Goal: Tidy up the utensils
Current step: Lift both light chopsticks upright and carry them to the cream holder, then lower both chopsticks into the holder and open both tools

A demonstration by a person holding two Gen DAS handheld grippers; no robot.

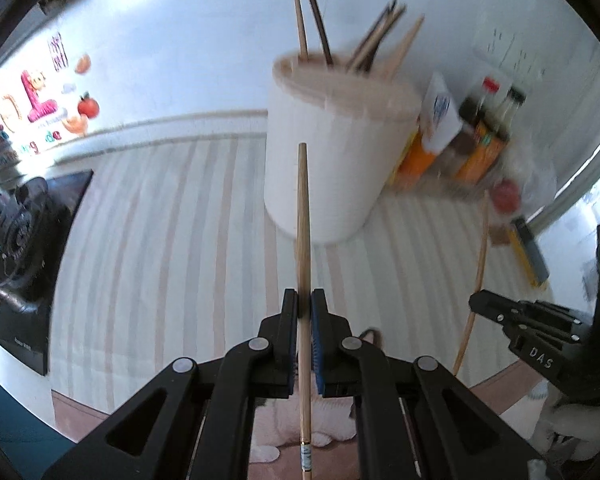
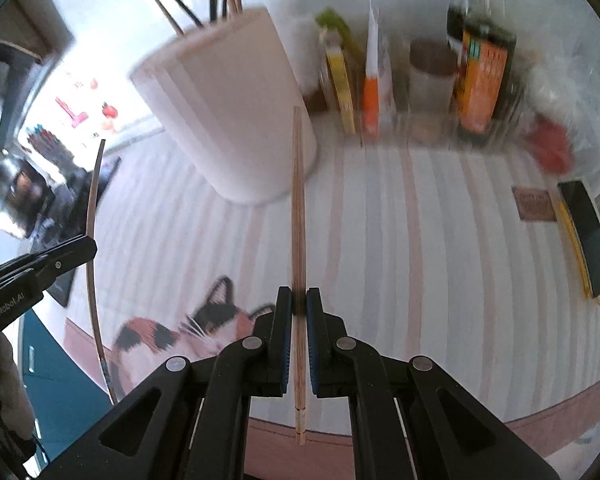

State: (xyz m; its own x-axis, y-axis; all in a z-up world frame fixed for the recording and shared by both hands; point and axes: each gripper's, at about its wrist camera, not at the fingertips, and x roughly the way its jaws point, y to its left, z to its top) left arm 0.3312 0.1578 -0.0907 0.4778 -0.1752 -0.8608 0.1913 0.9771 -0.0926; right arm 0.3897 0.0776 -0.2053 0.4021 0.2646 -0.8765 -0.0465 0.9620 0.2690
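Left wrist view: left gripper (image 1: 304,312) and right gripper (image 2: 299,308) each clamp a chopstick (image 1: 303,240); aim tips over holder (image 1: 332,152) rim.

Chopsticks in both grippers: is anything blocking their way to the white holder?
Nothing visible. The left gripper and right gripper each clamp a chopstick, pointing toward the white holder, with only bare striped mat between.

The left gripper (image 1: 304,308) is black plastic with blue ridged pads and round silver pins on its arms. The right gripper (image 2: 299,304) looks the same. White letters on their sides read "DAS" and "GenRobot.AI".
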